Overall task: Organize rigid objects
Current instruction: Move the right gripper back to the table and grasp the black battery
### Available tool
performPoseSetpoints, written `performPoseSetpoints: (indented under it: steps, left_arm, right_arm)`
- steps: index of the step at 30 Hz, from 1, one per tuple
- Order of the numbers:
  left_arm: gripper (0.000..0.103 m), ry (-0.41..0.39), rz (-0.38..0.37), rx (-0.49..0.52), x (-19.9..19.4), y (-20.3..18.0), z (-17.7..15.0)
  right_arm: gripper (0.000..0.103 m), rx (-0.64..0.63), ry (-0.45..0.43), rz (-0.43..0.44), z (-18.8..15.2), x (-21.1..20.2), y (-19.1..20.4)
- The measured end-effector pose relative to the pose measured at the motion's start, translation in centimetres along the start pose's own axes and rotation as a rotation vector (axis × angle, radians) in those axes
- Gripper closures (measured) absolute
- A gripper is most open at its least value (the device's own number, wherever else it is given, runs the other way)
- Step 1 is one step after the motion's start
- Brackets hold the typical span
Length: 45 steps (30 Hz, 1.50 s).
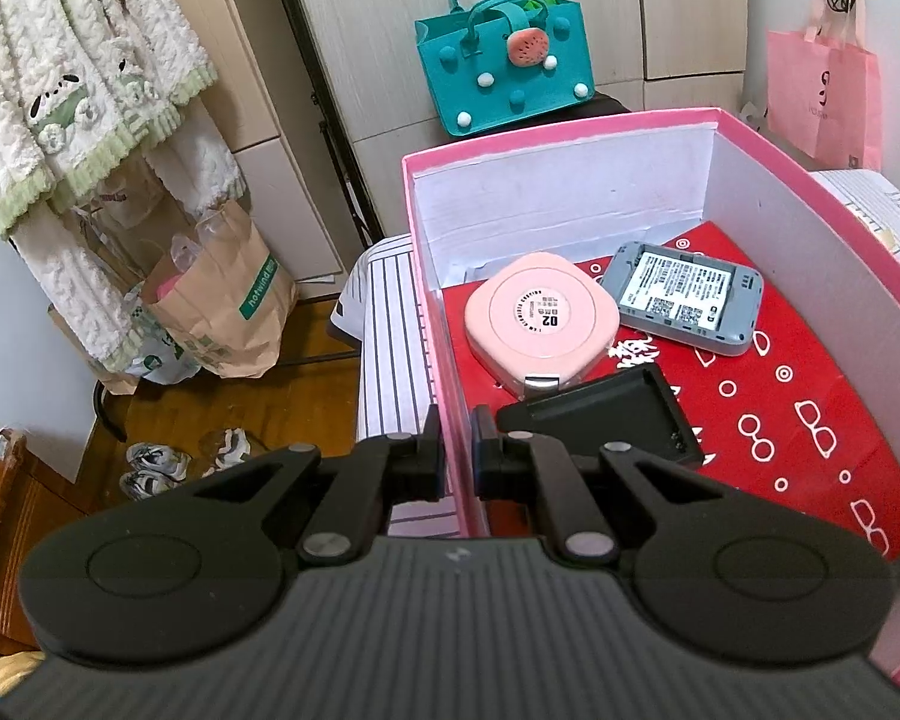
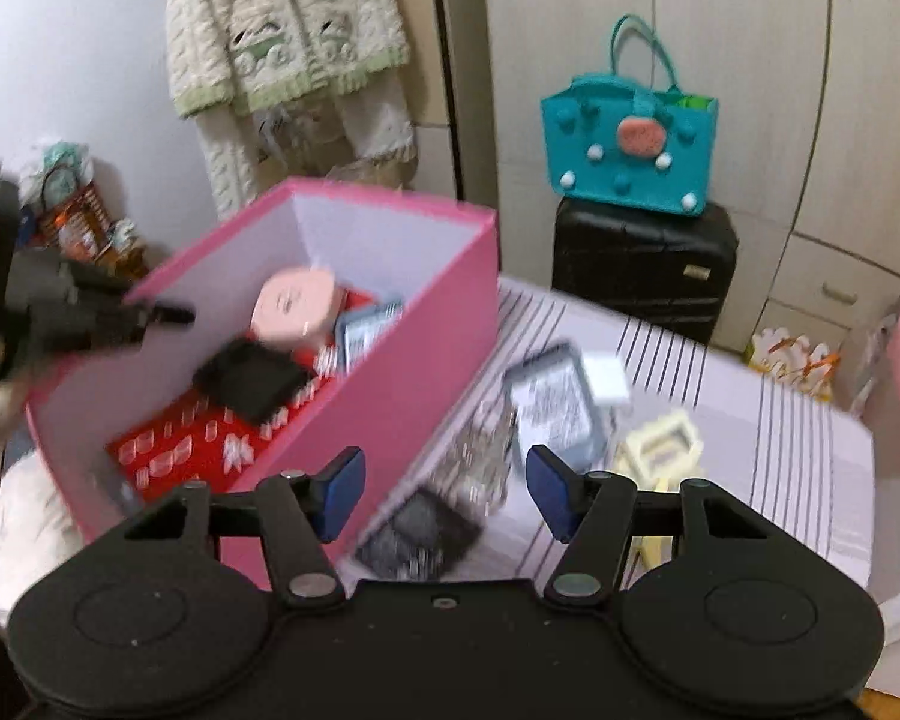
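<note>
Striped bed (image 2: 780, 450) carries the pink box (image 2: 426, 324). Left gripper (image 1: 456, 456) jaws clamp the box wall. Right gripper (image 2: 444, 498) jaws stand open, empty. Three items are boxed; grey device (image 2: 555, 405), yellow item (image 2: 660, 450) and others beyond the jaws remain.

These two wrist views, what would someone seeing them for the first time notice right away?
The big pink box dominates both views, with a pink rounded case, a grey device and a black tray lying on its red floor. The left tool is clamped on the box's wall, while the right tool hangs open over loose items on the striped bed. A teal bag sits on a black suitcase behind.
</note>
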<state>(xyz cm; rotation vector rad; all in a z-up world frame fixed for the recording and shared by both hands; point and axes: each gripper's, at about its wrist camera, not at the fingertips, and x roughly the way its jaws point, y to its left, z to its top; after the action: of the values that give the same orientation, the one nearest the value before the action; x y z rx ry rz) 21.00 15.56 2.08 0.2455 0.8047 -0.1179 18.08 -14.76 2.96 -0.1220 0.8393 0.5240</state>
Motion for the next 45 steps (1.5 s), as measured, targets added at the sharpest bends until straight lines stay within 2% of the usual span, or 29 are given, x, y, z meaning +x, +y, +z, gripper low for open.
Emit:
performPoseSetpoints:
  steps: [4, 7, 13, 18, 25, 29, 30, 32, 37, 39, 42, 45]
  left_arm:
    - [0.096, 0.000, 0.000, 0.001, 0.0, 0.0, 0.0]
    - [0.096, 0.001, 0.001, -0.001, 0.0, 0.0, 0.0]
    - [0.096, 0.004, 0.004, 0.000, 0.1, -0.1, 0.1]
    - [0.096, 0.007, 0.005, 0.002, 0.2, -0.1, 0.0]
    - [0.096, 0.008, 0.009, 0.003, 0.3, -0.2, 0.0]
    - [0.096, 0.008, 0.012, 0.006, 0.3, -0.3, 0.0]
    - [0.096, 0.008, 0.011, 0.006, 0.3, -0.3, 0.0]
    - [0.096, 0.008, 0.012, 0.007, 0.2, -0.3, 0.0]
    - [0.096, 0.007, 0.010, 0.004, 0.2, -0.3, 0.0]
    - [0.096, 0.007, 0.007, 0.004, 0.2, -0.2, 0.0]
    - [0.096, 0.006, 0.007, 0.006, 0.2, -0.2, 0.0]
    - [0.096, 0.006, 0.005, 0.004, 0.1, -0.1, 0.0]
  right_arm:
    - [0.038, -0.041, 0.028, 0.038, -2.1, 1.5, -0.2]
    - [0.038, -0.124, 0.048, 0.082, -3.0, 2.7, 0.0]
    - [0.038, -0.232, 0.072, 0.128, -3.5, 5.0, 0.0]
    - [0.034, -0.315, 0.094, 0.127, -3.4, 6.6, 0.0]
    - [0.023, -0.307, 0.079, 0.177, -3.0, 7.7, -1.0]
    - [0.023, -0.310, 0.057, 0.178, -3.0, 8.0, -0.8]
    - [0.028, -0.308, 0.051, 0.176, -3.0, 7.8, -0.6]
    - [0.029, -0.315, 0.047, 0.146, -3.3, 7.5, -0.2]
    - [0.029, -0.135, 0.102, 0.059, -3.2, 6.7, -0.8]
    - [0.029, -0.139, 0.112, 0.036, -3.5, 6.4, -0.7]
    - [0.028, -0.133, 0.133, 0.036, -3.9, 6.2, -0.7]
    - [0.029, -0.179, 0.150, 0.048, -3.7, 6.3, -0.5]
